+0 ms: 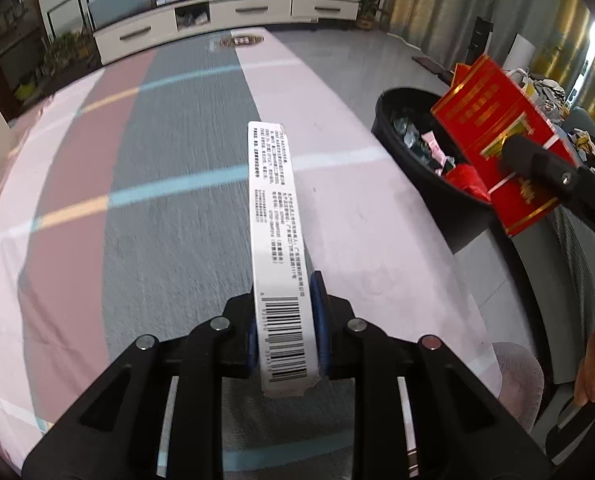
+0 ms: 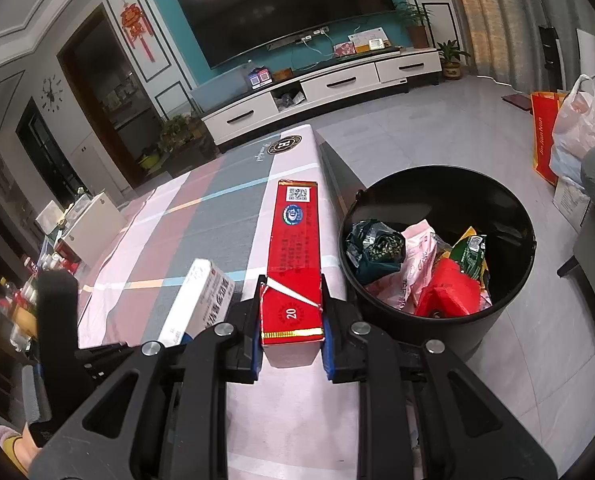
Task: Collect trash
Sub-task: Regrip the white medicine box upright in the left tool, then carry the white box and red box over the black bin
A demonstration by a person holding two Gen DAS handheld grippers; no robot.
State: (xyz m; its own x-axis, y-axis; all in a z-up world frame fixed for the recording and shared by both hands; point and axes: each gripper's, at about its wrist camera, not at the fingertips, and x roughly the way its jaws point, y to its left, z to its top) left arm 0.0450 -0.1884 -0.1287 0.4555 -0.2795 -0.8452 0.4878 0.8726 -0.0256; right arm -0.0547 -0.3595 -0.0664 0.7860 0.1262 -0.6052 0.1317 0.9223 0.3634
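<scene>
Here the red carton (image 2: 295, 256) sits pinched end-on between the blue pads of the right gripper (image 2: 292, 336), raised above the striped tablecloth (image 2: 201, 232) and just left of the black bin (image 2: 513, 280); from the left wrist view the same carton (image 1: 493, 128) appears over the bin's near rim. The left gripper (image 1: 285, 344) is clamped on a white box (image 1: 275, 216) with a barcode, held out over the table.

By my reading, the step in hand is the drop: both pieces are collected and neither is binned yet. Next the right gripper needs to swing further right until the carton clears the rim, then spread.

The bin already holds crumpled wrappers (image 2: 417, 264), green, pink and red, but there looks to be room. The long carton could catch on the rim if released askew. Beyond stand the TV cabinet (image 2: 329, 88) and bags (image 2: 577, 128) on the floor.
</scene>
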